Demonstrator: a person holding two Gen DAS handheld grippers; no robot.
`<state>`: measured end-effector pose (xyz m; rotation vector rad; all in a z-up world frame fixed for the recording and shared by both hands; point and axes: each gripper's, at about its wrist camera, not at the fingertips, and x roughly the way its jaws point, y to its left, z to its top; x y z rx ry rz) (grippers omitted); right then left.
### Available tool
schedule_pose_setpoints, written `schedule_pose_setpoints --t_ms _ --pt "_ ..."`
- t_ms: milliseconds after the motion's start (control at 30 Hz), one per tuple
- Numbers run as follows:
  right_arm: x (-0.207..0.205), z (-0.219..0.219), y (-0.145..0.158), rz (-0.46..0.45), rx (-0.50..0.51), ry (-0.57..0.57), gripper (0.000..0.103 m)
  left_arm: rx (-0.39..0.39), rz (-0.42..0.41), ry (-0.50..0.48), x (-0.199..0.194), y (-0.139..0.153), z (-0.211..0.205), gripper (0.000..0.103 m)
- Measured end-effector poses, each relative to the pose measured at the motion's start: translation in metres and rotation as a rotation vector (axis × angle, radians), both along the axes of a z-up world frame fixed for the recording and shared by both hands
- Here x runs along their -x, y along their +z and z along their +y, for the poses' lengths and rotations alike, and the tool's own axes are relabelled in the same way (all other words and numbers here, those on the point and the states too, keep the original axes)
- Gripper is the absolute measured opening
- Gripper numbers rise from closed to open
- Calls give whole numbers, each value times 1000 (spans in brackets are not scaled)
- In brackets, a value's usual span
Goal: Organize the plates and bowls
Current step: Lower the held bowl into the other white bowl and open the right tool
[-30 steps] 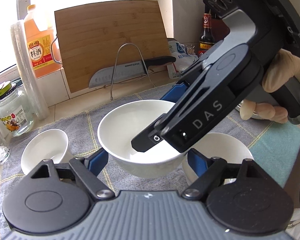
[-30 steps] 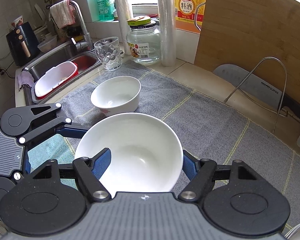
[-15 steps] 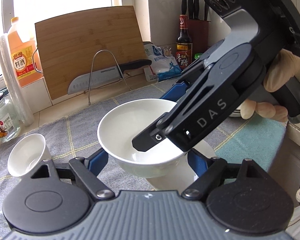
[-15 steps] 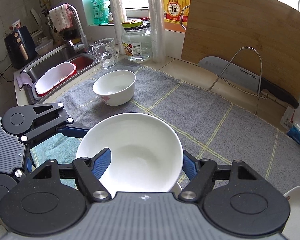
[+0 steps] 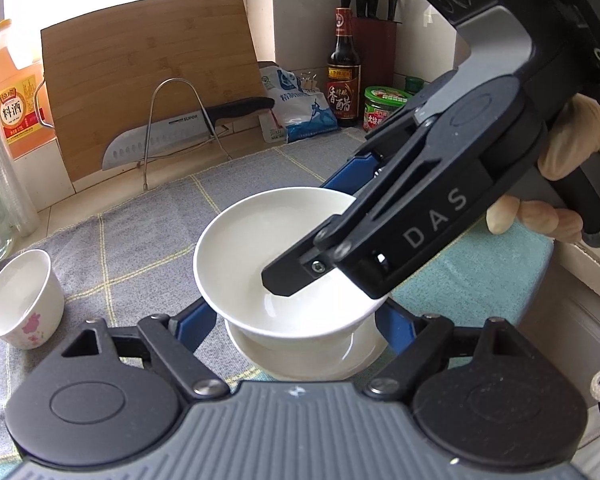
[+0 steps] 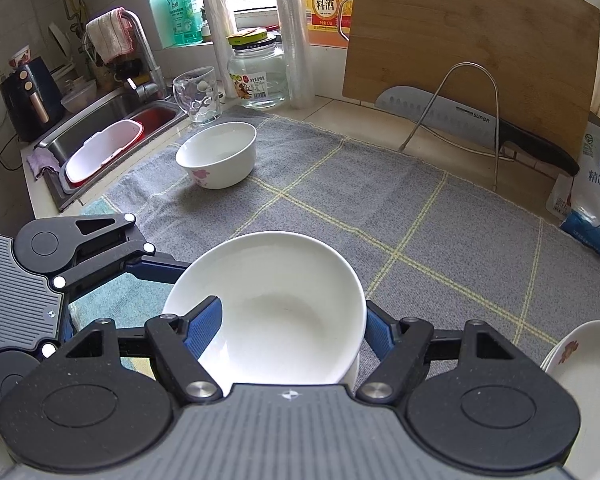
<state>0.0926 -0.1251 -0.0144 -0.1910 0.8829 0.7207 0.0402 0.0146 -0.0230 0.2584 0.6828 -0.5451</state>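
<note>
white glazed ceramic: large bowl (image 6: 276,304) carried between both tools, directly above a second white bowl (image 5: 300,354) resting on the grey towel (image 6: 340,200). right gripper (image 6: 292,328) clamped across the near rim, one blue pad (image 6: 204,330) inside the wall, the other outside. left gripper (image 5: 292,320) set narrow against the lower outer wall from the opposite side; actual contact not confirmable from either view.

key relation: carried bowl nearly centred over the lower bowl, rim close to level, foot just above or touching the lower bowl's interior; gap not resolvable. round form, so no long axis to align. right gripper bears the load and sits nearer the rim.

likely next step: lower straight down to nest, then release. small flowered bowl (image 6: 218,154) well apart, toward the sink (image 6: 112,116). plate stack (image 6: 580,368) at the right edge.
</note>
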Motion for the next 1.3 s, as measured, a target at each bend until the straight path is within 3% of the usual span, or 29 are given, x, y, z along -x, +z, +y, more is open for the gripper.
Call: schedule_pose_setpoints --t_ms 1300 --pt "3 -5 -20 32 -4 -17 80 -18 55 -6 -4 -12 -4 88"
